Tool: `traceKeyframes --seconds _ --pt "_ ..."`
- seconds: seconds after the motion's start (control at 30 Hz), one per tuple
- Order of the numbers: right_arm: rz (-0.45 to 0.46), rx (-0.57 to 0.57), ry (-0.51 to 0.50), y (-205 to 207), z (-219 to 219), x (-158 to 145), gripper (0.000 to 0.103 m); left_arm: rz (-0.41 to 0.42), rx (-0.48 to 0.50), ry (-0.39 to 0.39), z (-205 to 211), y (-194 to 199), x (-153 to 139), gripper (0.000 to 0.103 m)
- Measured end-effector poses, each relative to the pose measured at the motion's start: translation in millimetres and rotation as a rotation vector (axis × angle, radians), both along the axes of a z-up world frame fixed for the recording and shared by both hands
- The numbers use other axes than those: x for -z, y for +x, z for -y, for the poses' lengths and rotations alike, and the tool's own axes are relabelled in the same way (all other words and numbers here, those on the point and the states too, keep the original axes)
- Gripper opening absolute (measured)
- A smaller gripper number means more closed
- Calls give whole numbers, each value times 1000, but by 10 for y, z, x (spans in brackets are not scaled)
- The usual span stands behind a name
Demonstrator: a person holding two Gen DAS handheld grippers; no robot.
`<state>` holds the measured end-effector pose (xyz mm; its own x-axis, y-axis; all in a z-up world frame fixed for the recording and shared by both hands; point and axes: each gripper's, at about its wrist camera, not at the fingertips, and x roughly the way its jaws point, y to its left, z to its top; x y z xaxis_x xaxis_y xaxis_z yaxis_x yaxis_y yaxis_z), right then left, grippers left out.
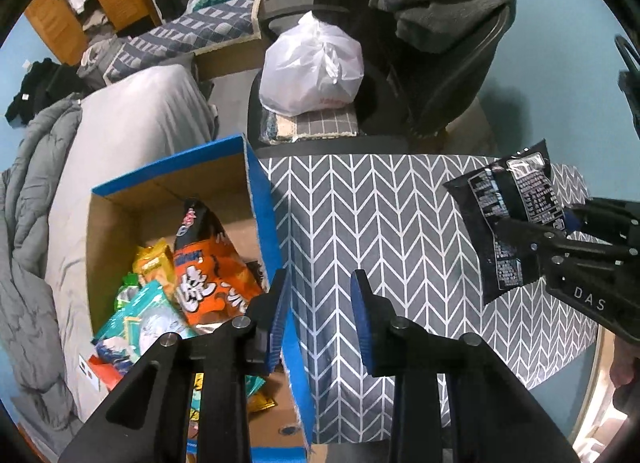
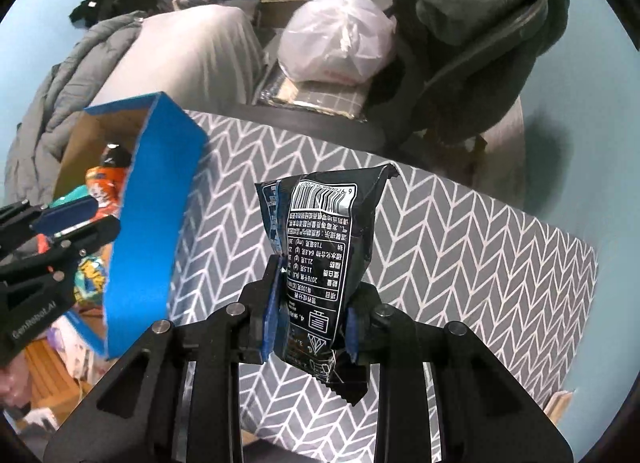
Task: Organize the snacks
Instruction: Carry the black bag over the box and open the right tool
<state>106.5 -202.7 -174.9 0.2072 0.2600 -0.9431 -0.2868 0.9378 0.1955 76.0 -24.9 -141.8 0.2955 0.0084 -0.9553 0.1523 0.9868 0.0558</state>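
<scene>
Looking down steeply along the left tool (image 1: pixel 320 283), its own camera takes in the open blue-edged cardboard box (image 1: pixel 264 199) with a pile of snacks inside: an orange bag (image 1: pixel 212 263) standing on end, with yellow and teal packets beside it. The right wrist view hides most of that pile behind the box's blue wall (image 2: pixel 152 203). What it gives instead is a close look at the black snack packet (image 2: pixel 320 231), printed back and barcode facing the lens. The right tool (image 2: pixel 316 287) is clamped on the packet's lower half and holds it upright in the air above the desk (image 2: pixel 460 243), which is covered by a grey chevron cloth. From the left view the same packet (image 1: pixel 500 191) hangs at the right edge in the right tool (image 1: pixel 540 223), clear of the cloth (image 1: pixel 380 203) and well apart from the box. The left tool's jaws are drawn in to their narrowest, with a slot showing between the blue pads and nothing pinched; they straddle the line of the box wall. Both tools point steeply downward, side by side. Beyond the desk, a white plastic bag (image 1: pixel 312 67) sits on a chair.
</scene>
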Motion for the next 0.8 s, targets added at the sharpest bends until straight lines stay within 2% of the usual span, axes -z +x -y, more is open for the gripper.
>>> traceKeyframes --seconds 0.17,0.53,0.8 --pt "24 -42 15 -70 -120 -178 25 21 -12 7 -101 -101 -124 31" --pt "71 -140 57 -142 -545 -462 25 11 -165 -42 -622 -279 -224 31" --pt "78 -211 83 -111 -981 -538 25 24 -272 -48 -1102 -421 -279 31"
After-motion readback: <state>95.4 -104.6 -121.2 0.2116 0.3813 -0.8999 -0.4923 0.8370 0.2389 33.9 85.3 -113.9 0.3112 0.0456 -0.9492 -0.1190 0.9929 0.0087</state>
